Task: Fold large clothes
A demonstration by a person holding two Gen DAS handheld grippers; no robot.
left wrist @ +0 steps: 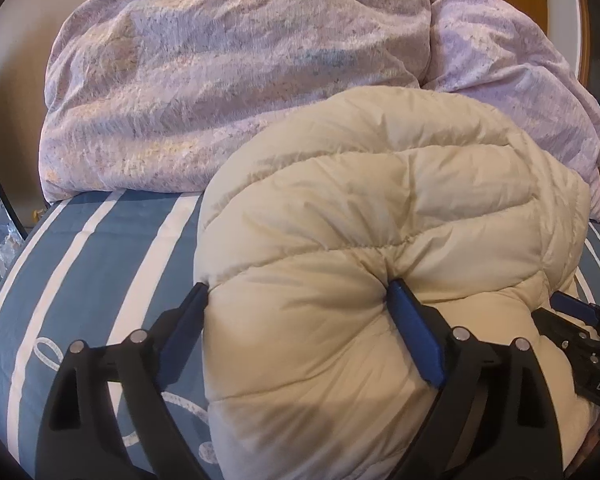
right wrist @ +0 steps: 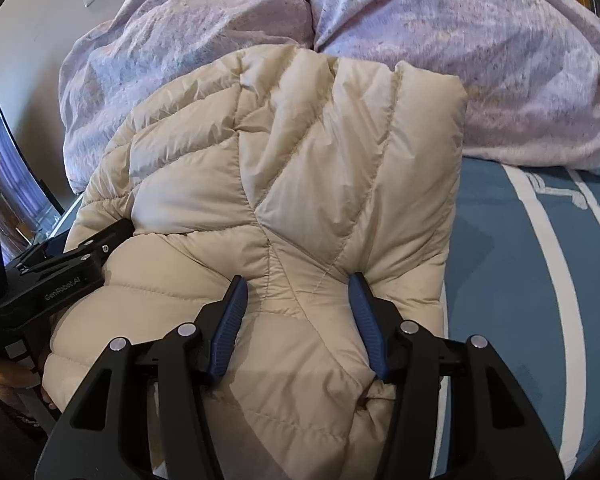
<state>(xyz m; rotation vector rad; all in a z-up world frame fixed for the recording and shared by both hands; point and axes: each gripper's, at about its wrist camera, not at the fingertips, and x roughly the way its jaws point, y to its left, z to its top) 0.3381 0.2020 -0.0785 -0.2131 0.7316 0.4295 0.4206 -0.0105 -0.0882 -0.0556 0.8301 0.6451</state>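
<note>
The cream puffer jacket (right wrist: 284,184) lies bunched on the blue striped bedsheet (right wrist: 512,264), with a lilac duvet (right wrist: 440,60) beyond the fingertips. The right gripper (right wrist: 298,294) pinches a fold of it between its blue pads (right wrist: 230,332). The left gripper (left wrist: 298,294) stands spread wide around another bulge, its right pad (left wrist: 414,332) denting the fabric and its left pad just at the edge.

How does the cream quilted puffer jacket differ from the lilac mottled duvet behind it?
The cream quilted puffer jacket is plain and stitched into puffy channels; the lilac mottled duvet is patterned, with no quilting visible. The jacket is the smaller bundle, lying in front on the blue striped sheet; the duvet is heaped wider behind it. Both are soft, bulky and crumpled.
</note>
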